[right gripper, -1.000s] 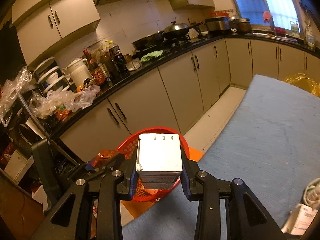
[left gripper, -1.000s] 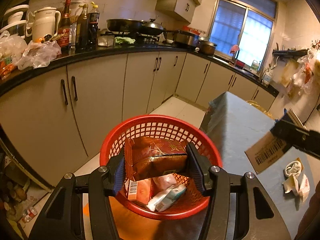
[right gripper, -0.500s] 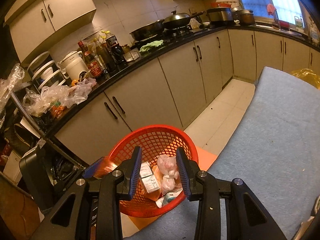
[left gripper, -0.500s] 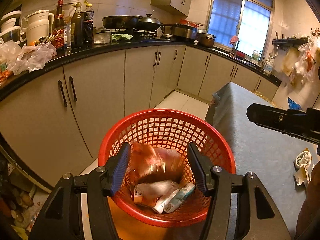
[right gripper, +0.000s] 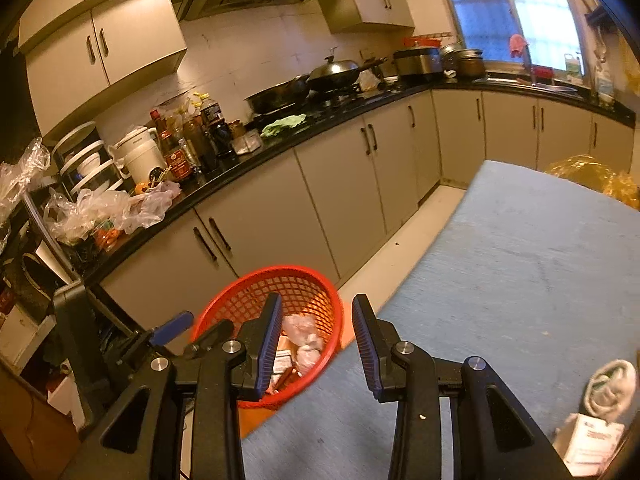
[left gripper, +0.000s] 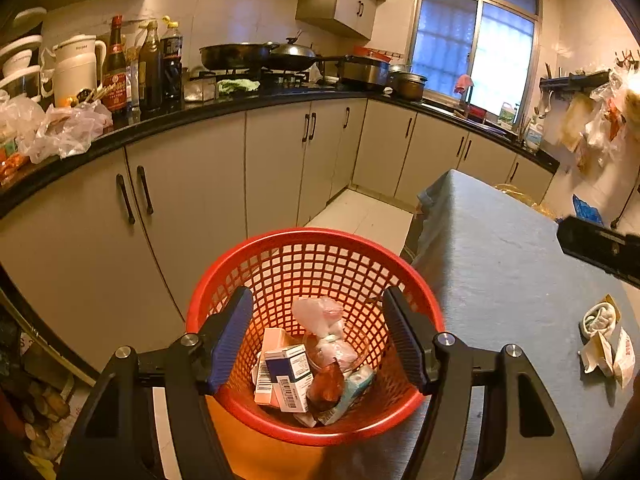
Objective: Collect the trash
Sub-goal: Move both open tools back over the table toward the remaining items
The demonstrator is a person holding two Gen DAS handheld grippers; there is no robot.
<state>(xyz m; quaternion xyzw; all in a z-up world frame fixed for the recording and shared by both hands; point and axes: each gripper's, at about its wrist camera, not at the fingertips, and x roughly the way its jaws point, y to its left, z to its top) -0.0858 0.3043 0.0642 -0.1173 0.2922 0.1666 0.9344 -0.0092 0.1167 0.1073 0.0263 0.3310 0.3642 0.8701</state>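
A second ago the left gripper point(left gripper: 318, 336) pinched a brown foil packet over the red basket point(left gripper: 240, 280) and the right gripper point(right gripper: 316, 344) gripped a pale box; both items have since dropped away, and each pair of jaws now stands wide apart with nothing between them. The brown packet point(left gripper: 326, 388) now lies inside the basket, low among a blue-and-white carton point(left gripper: 290, 376), a pink-white box point(left gripper: 272, 344), a crumpled pink plastic bag point(left gripper: 320, 316) and a teal wrapper point(left gripper: 354, 386) (the heap is loosely piled, several pieces leaning on one another).

In the left wrist view the blue-padded fingers hang above the basket's open mouth, one to each side of the rubbish, touching none of it. The basket stands on an orange surface just beside the edge of the table covered in a blue-grey cloth point(left gripper: 500, 264).

From the right wrist view the right gripper has drawn back: its left finger overlaps the basket point(right gripper: 256, 300) while its right finger hangs over the cloth point(right gripper: 520, 264). The left gripper's blue pad shows at the basket's near left.

More litter stays on the cloth: a rolled white wad with crumpled paper wrappers point(left gripper: 606, 340) at the right edge, seen again at lower right in the right wrist view point(right gripper: 600, 412), well apart from the basket.
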